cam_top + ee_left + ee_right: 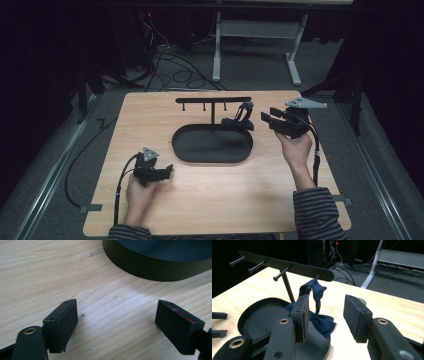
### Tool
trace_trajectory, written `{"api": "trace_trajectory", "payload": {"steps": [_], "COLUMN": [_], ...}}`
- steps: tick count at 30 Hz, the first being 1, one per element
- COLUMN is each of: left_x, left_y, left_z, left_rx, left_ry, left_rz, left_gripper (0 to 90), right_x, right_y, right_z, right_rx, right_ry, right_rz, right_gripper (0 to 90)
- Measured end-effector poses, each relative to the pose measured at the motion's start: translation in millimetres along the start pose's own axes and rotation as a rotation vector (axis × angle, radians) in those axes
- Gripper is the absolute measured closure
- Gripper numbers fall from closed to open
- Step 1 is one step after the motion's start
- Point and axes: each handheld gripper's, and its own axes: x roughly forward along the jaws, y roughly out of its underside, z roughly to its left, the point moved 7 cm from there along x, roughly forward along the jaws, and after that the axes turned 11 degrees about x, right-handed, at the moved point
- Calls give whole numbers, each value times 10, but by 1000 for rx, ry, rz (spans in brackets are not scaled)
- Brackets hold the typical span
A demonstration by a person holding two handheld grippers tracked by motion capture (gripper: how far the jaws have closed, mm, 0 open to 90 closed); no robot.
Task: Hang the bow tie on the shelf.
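table: a light wooden table top (215, 195) is seen in the high view, with dark floor and cables around it.
stand: a black stand (212, 142) with an oval tray base is placed near the middle of the table; an upright post carries a flat crossbar (213, 100) with 4 pegs.
cloth: a dark blue cloth (318, 312) is hung from the peg at the crossbar's right end, and its lower part is laid on the right end of the tray base; in the high view it appears as a dark bundle (240, 119).
left gripper: the left gripper (159, 173) is held low over the table, just left of the tray's near edge; in the left gripper view its 2 jaws are spread wide, with bare wood between them and nothing gripped.
right gripper: the right gripper (270, 120) is held just right of the cloth, pointed toward it; in the right gripper view (325, 317) its 2 jaws are parted wide and nothing is clamped, with the cloth seen past the left jaw.
hands: a hand (137, 195) is wrapped around the left gripper, and a hand (296, 150) with a striped sleeve (317, 212) around the right.
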Motion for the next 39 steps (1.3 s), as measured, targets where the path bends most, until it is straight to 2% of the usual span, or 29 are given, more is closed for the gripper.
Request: {"api": "trace_trajectory", "payload": {"steps": [21,39], "left_x": [-1,-1], "left_y": [0,0], "left_z": [0,0], "left_rx": [0,0], "left_ry": [1,1], "left_rz": [1,1], "left_gripper": [188,188], "right_x": [-271,-405], "right_y": [192,375], "right_z": [-103,-147], "right_rx": [14,38], "right_ry": [13,0], "right_rz": [-28,-33], "right_gripper": [566,560]}}
